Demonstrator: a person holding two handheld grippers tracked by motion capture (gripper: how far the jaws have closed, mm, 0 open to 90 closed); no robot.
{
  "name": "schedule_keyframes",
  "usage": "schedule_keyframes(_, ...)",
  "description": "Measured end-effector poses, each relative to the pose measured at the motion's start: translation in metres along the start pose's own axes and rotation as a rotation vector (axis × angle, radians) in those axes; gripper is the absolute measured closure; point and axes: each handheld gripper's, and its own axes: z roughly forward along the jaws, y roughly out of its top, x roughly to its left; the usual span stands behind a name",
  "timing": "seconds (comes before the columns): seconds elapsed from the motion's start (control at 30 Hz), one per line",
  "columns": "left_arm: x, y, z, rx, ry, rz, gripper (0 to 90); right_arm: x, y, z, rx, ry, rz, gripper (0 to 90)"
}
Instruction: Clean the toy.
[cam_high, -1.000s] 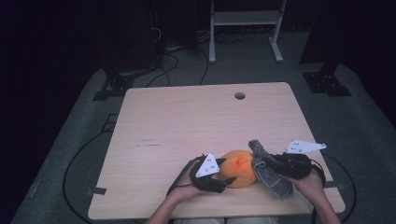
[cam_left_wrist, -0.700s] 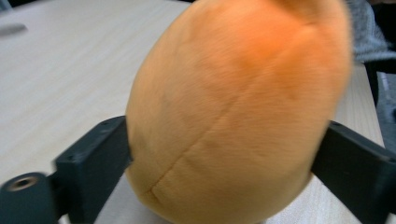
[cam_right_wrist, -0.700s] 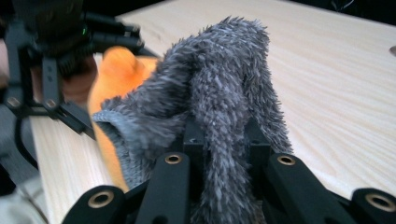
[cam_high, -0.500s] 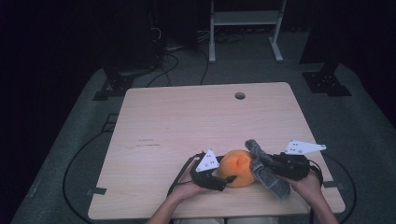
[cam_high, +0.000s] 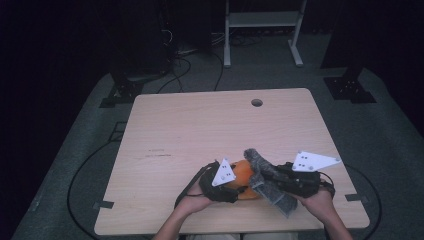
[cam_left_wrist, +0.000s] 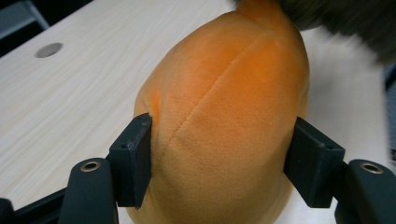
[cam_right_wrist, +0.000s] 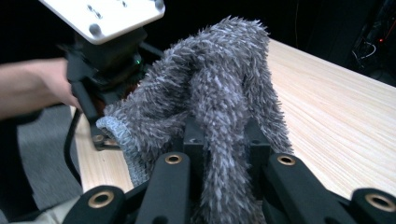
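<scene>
- Left claw (cam_high: 231, 186) sits at the near edge of the table (cam_high: 200, 125), with its pads dug into both sides of the orange plush toy (cam_high: 245, 174). They've just squeezed in a bit tighter, so that's a real grip on the toy.
- From the left gripper view, the orange plush toy (cam_left_wrist: 224, 121) runs straight away from the claw, fat end between the pads and narrow tip farthest out, where it meets the grey fuzz at the top.
- Fuzzy grey sock (cam_high: 267, 182) lies just right of the toy and touches it, its long axis slanting from the far left down to the near right.
- Right claw (cam_high: 272, 176) is clamped tight on that sock; the right gripper view shows the fuzzy grey sock (cam_right_wrist: 219, 93) pinched mid-length and flopping over both sides.
- Key bit, as a guess: the toy's tip points at the sock, so the right hand does the lining up.
</scene>
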Motion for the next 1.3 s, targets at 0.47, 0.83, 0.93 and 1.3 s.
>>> schedule_keyframes(0.47, 0.005, -0.01, 0.012, -0.033, 0.023, -0.087, 29.1, -0.028, -0.032, -0.008, 0.046, -0.072, 0.119, 76.0)
schedule_keyframes(0.83, 0.007, -0.011, 0.005, -0.084, -0.071, -0.082, 19.1, -0.013, -0.027, 0.005, 0.064, -0.035, 0.055, 76.1)
schedule_keyframes(0.93, 0.012, -0.013, 0.01, -0.068, -0.05, -0.108, 12.4, -0.013, -0.027, 0.003, 0.07, -0.017, 0.046, 76.1)
schedule_keyframes(1.3, 0.008, -0.016, 0.009, -0.118, -0.152, -0.064, 20.7, -0.033, -0.042, -0.011, 0.08, -0.059, 0.1, 76.0)
